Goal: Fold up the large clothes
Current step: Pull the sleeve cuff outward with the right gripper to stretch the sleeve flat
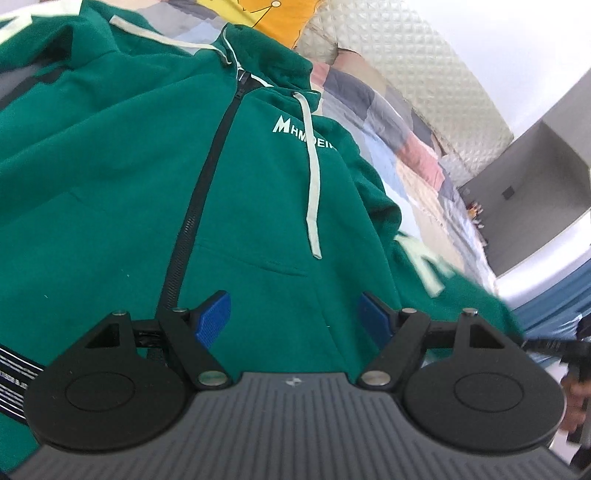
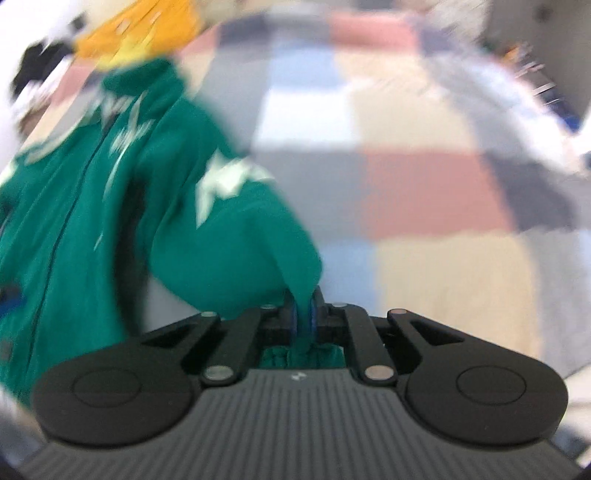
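garment: a green zip-up hoodie (image 1: 122, 177) lies front side up on a bed, spread over a patchwork quilt (image 1: 399, 155) of grey, pink, blue and cream squares
zipper: a black zipper (image 1: 207, 177) runs down the middle of the chest, closed as far as the left wrist view shows
drawcords: a pale drawcord (image 1: 313, 177) hangs down over the white chest lettering (image 1: 303, 134); a second one lies across the hood area near the top of that view
left hand-held gripper (image 1: 293, 317): jaws spread wide with nothing between the blue pads (image 1: 214, 319), hovering above the lower front of the hoodie beside the pocket seam
right hand-held gripper (image 2: 302, 314): jaws pressed together, pinching a bunch of green fabric from the sleeve (image 2: 236, 243); the cloth is drawn up into a peak at the pads, and the view is blurred
sleeve print: a large white print (image 2: 225, 184) shows on the held sleeve
surroundings: an orange-yellow item (image 1: 277, 18) lies beyond the hood; a quilted cream headboard (image 1: 406, 59) stands behind the bed
person: part of a hand (image 1: 576, 402) shows at the right edge of the left wrist view
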Demonstrator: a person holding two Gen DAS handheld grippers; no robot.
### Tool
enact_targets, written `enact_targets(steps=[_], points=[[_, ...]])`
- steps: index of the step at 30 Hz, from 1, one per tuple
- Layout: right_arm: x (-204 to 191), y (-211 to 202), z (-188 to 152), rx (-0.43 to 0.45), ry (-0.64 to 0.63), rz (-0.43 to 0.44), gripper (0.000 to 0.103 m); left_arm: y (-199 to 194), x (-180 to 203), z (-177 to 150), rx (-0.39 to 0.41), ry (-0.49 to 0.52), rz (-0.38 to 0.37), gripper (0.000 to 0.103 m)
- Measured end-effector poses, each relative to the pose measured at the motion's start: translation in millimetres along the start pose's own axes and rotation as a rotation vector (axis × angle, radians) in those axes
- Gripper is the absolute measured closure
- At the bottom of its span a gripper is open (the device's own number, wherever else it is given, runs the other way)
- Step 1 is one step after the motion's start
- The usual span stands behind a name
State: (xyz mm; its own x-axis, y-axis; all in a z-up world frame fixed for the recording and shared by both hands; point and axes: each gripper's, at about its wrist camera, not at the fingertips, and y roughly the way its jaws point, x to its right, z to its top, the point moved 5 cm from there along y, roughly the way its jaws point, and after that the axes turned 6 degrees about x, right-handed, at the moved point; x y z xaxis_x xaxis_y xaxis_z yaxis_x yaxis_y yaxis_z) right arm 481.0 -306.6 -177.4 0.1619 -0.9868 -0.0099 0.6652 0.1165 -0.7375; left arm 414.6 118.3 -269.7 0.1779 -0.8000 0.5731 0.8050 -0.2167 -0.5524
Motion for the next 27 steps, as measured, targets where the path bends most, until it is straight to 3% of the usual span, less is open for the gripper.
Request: enact_targets(steps=[8, 15, 21, 27], points=[[94, -9, 87, 0.158, 0.095, -0.265, 0.094, 3, 1, 2, 0.003, -0.01, -0.016, 0.023], [142, 21, 140, 0.207, 0.171, -0.347, 0.095, 12, 4, -2, -0.011, 0.006, -0.027, 0.023], [190, 83, 142, 0.159, 0.234, -0.41, 0.095, 25, 6, -4, -0.047, 0.013, -0.053, 0.023], [206, 157, 115, 0.093, 0.233, -0.435, 0.094, 43, 12, -8, -0.098, 0.049, -0.062, 0.023]])
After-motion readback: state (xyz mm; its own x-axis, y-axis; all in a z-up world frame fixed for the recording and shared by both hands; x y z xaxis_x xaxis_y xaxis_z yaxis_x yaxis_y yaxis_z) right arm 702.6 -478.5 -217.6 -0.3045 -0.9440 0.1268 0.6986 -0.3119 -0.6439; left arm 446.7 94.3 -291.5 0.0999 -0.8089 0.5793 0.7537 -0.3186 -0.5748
